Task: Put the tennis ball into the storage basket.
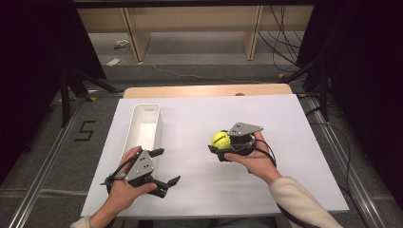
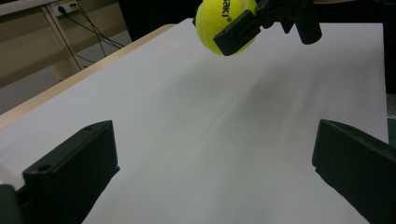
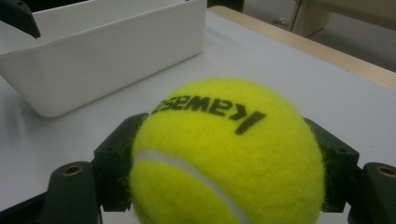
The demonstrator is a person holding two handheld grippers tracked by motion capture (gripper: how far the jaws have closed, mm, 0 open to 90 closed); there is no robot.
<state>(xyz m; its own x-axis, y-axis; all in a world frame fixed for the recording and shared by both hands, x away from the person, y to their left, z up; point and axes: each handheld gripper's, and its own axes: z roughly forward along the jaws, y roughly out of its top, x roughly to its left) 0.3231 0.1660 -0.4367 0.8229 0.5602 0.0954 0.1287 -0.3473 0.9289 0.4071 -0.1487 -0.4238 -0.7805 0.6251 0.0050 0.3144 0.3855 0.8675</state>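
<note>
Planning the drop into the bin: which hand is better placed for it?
Right, probably: the right gripper already clamps the tennis ball, beside the white bin. The left gripper stands open and empty.

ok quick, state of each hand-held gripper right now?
Left hand-held gripper: open, nothing between its jaws, beside the white bin.
Right hand-held gripper: shut on the tennis ball.

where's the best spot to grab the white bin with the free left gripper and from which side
Probably the long side wall nearest the left gripper, taken from above with one jaw inside and one outside. The white bin stands upright, open-topped, with thin straight walls, and its near end lies just beyond that open gripper. The right gripper is shut on the tennis ball.
</note>
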